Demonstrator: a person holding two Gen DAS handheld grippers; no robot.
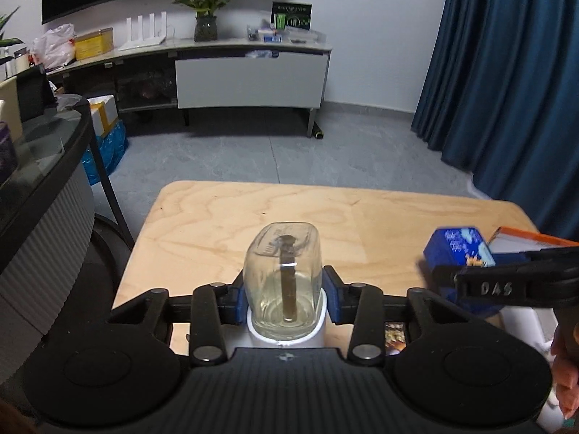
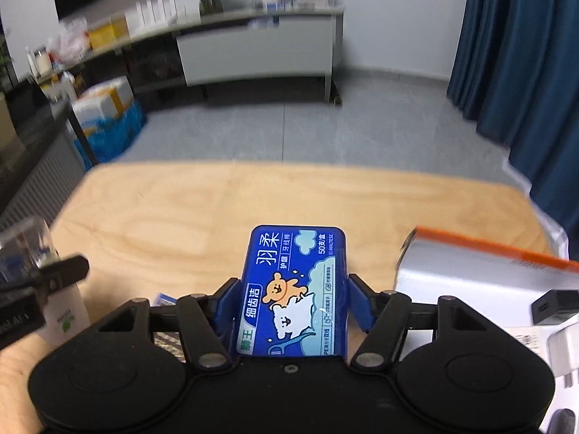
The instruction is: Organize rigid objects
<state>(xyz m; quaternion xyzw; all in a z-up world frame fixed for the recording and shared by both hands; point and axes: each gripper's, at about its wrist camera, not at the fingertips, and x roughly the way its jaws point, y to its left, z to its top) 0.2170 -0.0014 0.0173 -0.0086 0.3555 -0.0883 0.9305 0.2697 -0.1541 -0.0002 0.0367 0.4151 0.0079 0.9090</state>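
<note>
— Well, what's nearest?
— A clear glass bottle [image 1: 283, 278] with a white cap, clenched by the left gripper [image 1: 283, 298] above the wooden table [image 1: 202, 224].
— And the right gripper [image 2: 291, 302]?
— Its blue pads flank a blue floss-pick box [image 2: 293, 289] with cartoon bears; whether they press it I cannot tell.

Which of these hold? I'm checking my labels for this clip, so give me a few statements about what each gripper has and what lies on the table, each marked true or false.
1. The left gripper is shut on a clear bottle. True.
2. The right gripper holds an orange box. False: a blue box with a bear cartoon sits between its fingers.
3. The wooden table is bare on its far side. True.
4. The curtain is red. False: it is dark blue.
5. A grey box with an orange edge lies right of the blue box. True.
</note>
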